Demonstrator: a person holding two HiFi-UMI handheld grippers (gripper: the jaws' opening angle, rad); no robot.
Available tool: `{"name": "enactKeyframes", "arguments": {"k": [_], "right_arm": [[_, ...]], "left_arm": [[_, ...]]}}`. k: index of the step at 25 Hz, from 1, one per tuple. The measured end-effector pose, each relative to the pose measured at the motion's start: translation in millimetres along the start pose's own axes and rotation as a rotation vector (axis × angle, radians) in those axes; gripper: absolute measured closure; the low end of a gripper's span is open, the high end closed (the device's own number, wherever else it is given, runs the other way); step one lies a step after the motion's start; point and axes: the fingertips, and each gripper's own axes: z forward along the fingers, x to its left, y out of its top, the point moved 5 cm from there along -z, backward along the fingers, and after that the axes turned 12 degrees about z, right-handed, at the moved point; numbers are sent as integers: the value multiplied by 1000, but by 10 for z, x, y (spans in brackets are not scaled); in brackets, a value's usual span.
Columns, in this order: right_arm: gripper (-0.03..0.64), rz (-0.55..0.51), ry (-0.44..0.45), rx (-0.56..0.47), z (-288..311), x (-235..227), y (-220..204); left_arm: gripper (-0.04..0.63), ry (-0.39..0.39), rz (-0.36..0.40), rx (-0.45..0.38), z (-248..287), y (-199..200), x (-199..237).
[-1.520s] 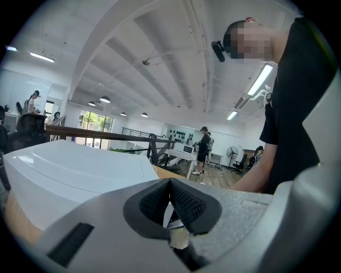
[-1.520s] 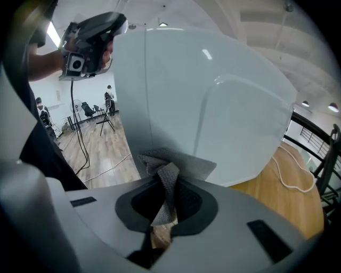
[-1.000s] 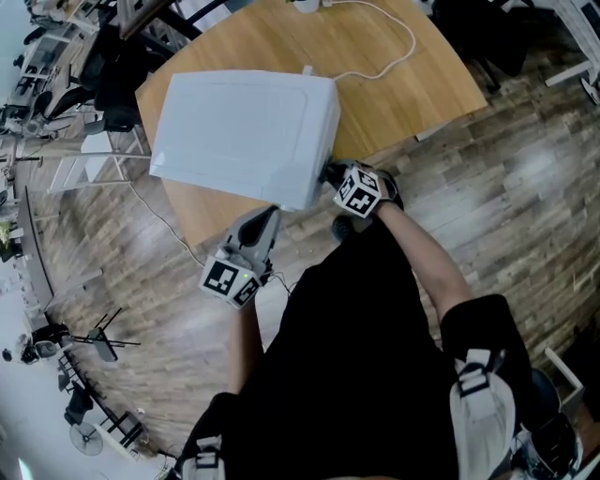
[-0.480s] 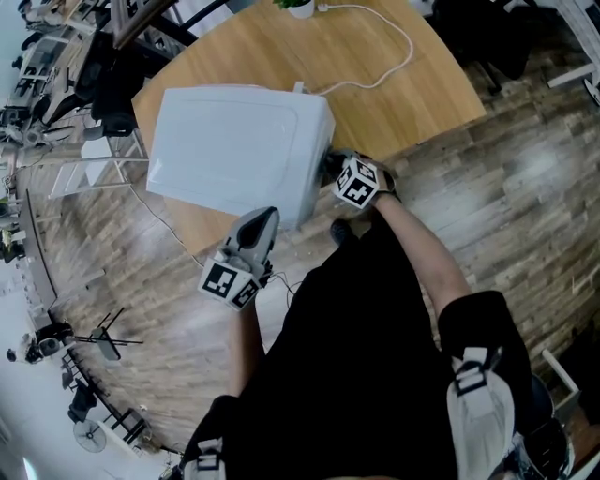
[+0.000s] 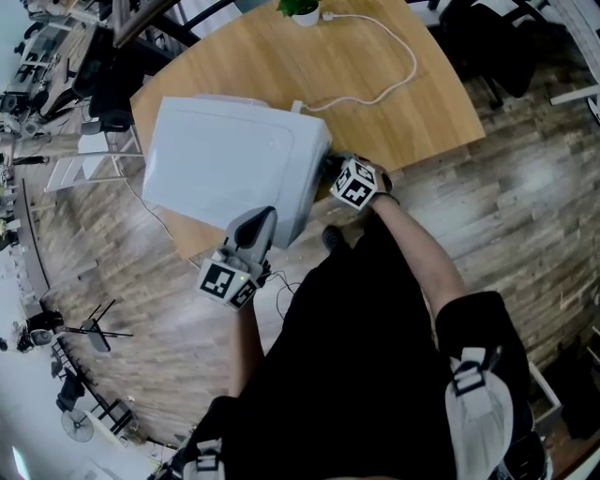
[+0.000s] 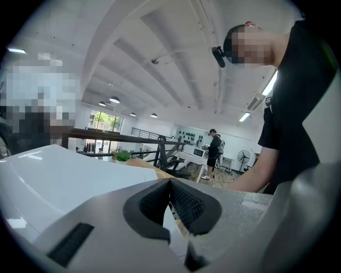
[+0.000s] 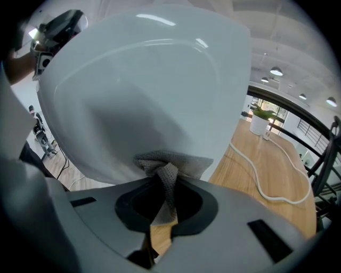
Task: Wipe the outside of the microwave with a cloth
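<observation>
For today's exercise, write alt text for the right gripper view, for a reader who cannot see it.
The right gripper has its jaws shut on a grey cloth, which is bunched against the smooth outside of a white microwave. To the right, a wooden table carries a white cable and a small potted plant.

Microwave [image 5: 230,164] on counter [image 5: 412,103], at near left corner. Cable [image 5: 394,70] behind it, running to plant [image 5: 300,9] at far edge. Right gripper [image 5: 330,171] presses cloth [image 7: 173,162] against microwave's right side. Left gripper [image 5: 262,217] at its near side.
</observation>
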Motion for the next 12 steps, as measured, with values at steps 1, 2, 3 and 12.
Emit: {"name": "enactKeyframes", "arguments": {"k": [1, 2, 3, 12], "right_arm": [[589, -3, 2, 4, 5, -33, 4], [589, -6, 5, 8, 7, -64, 12], [589, -9, 7, 11, 11, -95, 21], [589, -31, 27, 41, 18, -271, 77]], "left_arm": [[594, 6, -3, -1, 24, 7, 15], [594, 12, -6, -3, 45, 12, 28], [594, 18, -9, -4, 64, 16, 39], [594, 61, -18, -8, 132, 38, 93]]}}
